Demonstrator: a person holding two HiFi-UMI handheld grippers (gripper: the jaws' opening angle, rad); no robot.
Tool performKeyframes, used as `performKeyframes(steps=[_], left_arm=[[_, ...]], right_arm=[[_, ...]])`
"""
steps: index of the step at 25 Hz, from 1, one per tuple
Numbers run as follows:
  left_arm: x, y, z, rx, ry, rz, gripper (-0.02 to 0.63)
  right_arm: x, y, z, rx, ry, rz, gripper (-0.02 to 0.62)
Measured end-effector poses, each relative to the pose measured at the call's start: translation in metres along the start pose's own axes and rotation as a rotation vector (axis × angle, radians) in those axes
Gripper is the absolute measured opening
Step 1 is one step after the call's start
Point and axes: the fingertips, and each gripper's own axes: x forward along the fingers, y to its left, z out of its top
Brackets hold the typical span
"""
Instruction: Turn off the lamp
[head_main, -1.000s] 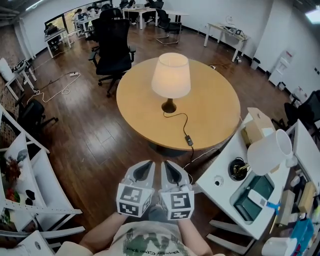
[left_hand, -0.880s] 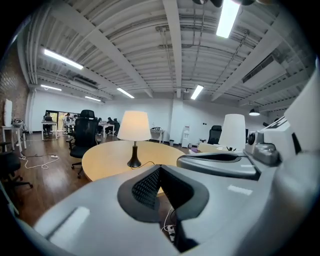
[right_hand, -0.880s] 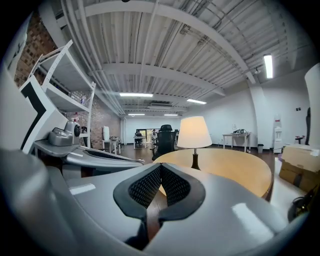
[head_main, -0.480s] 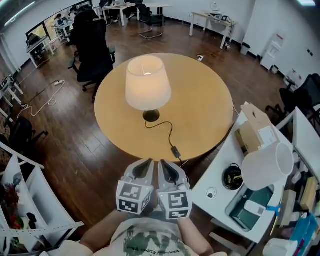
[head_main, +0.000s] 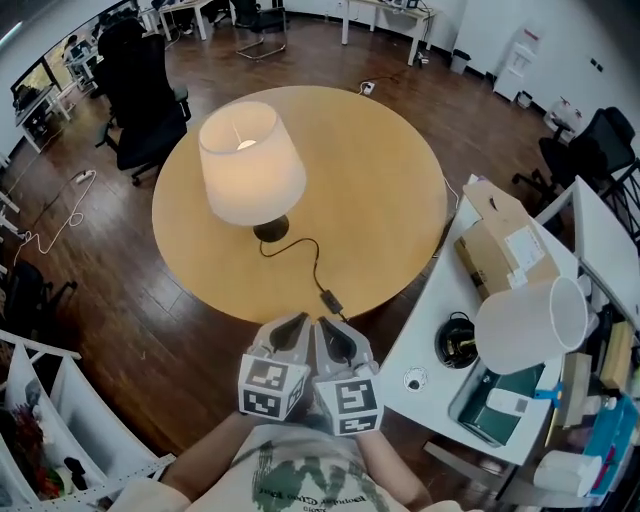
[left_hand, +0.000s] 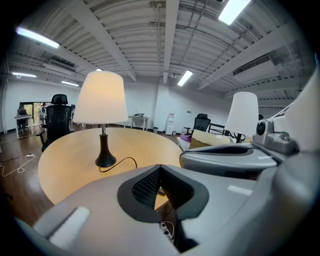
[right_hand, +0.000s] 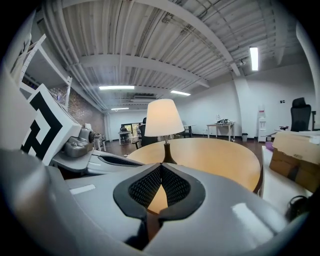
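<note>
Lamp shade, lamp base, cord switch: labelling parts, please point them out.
lamp shade (head_main: 255, 185), head view, middle of its side
lamp base (head_main: 270, 231), head view, dark foot
cord switch (head_main: 328, 298), head view, its body

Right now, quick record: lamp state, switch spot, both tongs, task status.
lamp: lit, white shade, upright on the round table
switch: inline on the black cord, lying on the table near the edge closest to the person
left tongs: shut, empty
right tongs: shut, empty, side by side with the left
position: both tongs by the table's near edge, touching nothing
task: not done, switch untouched
</note>
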Motion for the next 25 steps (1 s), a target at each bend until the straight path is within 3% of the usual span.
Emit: performKeyframes(steps=[8, 15, 25], left_arm=[[0.050, 0.001, -0.013, 0.059, 0.070, -0.170, 0.003], [0.089, 0.000, -0.032, 0.162, 0.173, -0.297, 0.003], [0.129, 0.006, -0.069, 0.250, 0.305, -0.338, 0.037]], right_arm=[[0.022, -0.035, -0.016, 0.045, 0.053, -0.161, 0.000], [0.027, -0.070, -0.035, 0.113, 0.118, -0.326, 0.000], [0.028, -0.086, -0.057, 0.173, 0.177, -0.417, 0.000]])
